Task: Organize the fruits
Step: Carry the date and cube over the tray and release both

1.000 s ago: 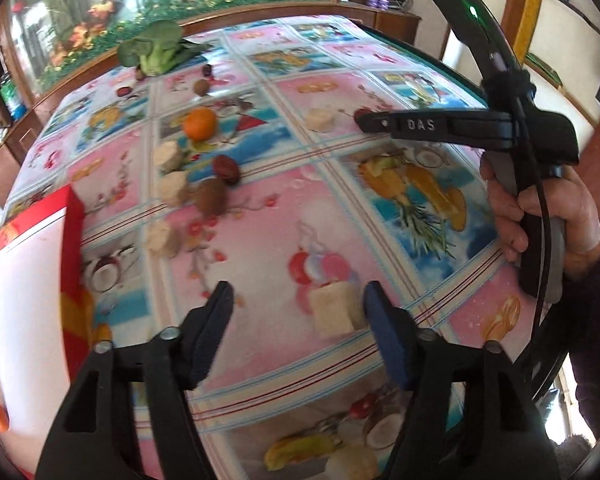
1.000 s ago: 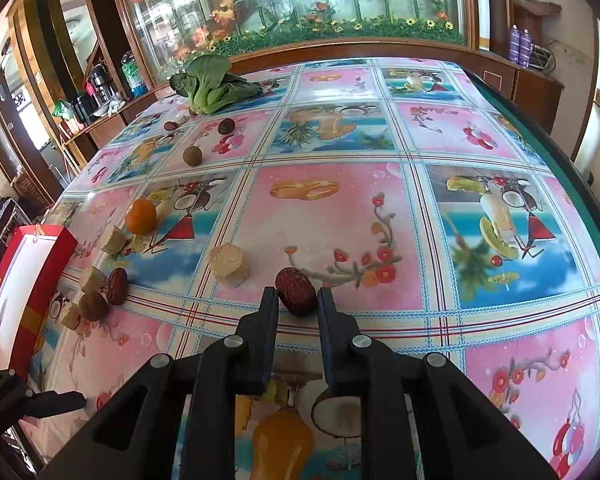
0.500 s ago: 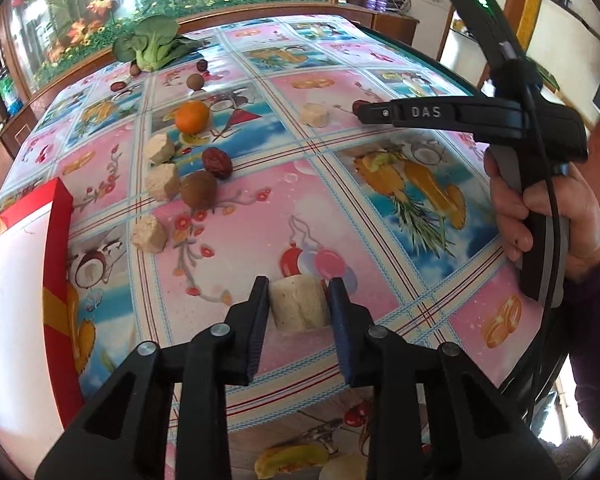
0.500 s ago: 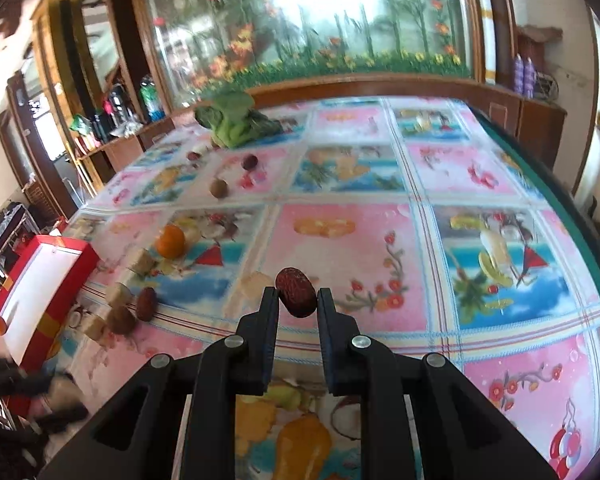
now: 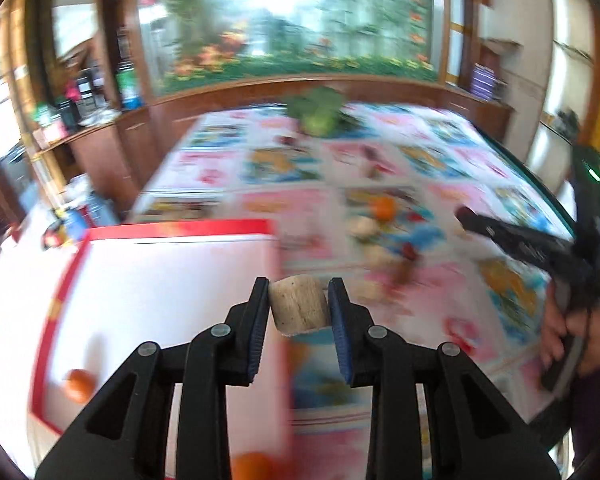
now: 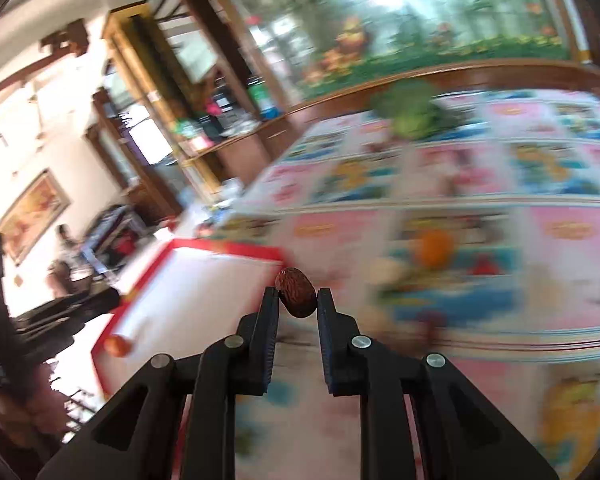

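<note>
My left gripper (image 5: 299, 294) is shut on a pale beige fruit chunk (image 5: 299, 305), held in the air over the right edge of a red-rimmed white tray (image 5: 164, 280). A small orange fruit (image 5: 77, 384) lies in the tray's near left corner. My right gripper (image 6: 298, 300) is shut on a dark red date (image 6: 297, 291), held above the table near the same tray (image 6: 188, 284). The right gripper also shows at the right of the left wrist view (image 5: 540, 248). Both views are motion-blurred.
An orange (image 5: 382, 206) (image 6: 434, 246), several beige chunks and brown fruits (image 5: 400, 276) lie on the patterned tablecloth. A green leafy vegetable (image 5: 320, 114) (image 6: 414, 114) sits at the far edge. Another orange fruit (image 5: 252, 466) lies below the left gripper.
Both grippers have lifted their fruit off the table and swung left toward the red-rimmed tray. The left gripper had closed on the beige chunk just before.
</note>
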Demonstrator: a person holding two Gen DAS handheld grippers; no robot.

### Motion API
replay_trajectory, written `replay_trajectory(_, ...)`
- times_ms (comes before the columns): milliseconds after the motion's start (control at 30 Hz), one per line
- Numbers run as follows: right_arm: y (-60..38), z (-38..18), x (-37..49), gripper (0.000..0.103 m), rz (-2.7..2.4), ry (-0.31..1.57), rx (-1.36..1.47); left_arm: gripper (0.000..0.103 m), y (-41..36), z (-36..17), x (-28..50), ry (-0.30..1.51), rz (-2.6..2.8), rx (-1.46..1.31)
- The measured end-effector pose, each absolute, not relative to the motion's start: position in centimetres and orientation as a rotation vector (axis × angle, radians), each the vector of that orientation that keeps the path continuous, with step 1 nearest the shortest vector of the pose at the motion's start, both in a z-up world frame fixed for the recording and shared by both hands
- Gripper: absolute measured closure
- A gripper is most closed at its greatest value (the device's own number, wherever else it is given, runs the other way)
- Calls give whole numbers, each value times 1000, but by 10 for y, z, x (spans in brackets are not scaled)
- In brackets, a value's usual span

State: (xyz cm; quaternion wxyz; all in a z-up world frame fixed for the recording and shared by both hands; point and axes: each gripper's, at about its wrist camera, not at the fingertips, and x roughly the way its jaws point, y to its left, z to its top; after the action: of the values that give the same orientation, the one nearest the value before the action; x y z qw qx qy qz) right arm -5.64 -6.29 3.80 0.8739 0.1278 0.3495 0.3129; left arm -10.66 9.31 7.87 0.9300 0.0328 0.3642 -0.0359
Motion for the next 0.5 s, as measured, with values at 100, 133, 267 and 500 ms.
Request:
replay_trajectory(100, -18, 39, -62, 86, 729, 754, 244, 71, 140, 83, -104, 746, 31, 25)
replay_trajectory(133, 0, 38, -65, 86, 753, 768, 224, 71, 156, 83, -104, 747, 64, 12)
replay_trajectory(267, 44, 38, -73, 86, 796, 800, 142, 71, 203, 77, -109, 753, 171, -32)
replay_trajectory(500, 89, 27, -74, 86, 769, 887, -16, 71, 262, 51, -102, 824, 285, -77)
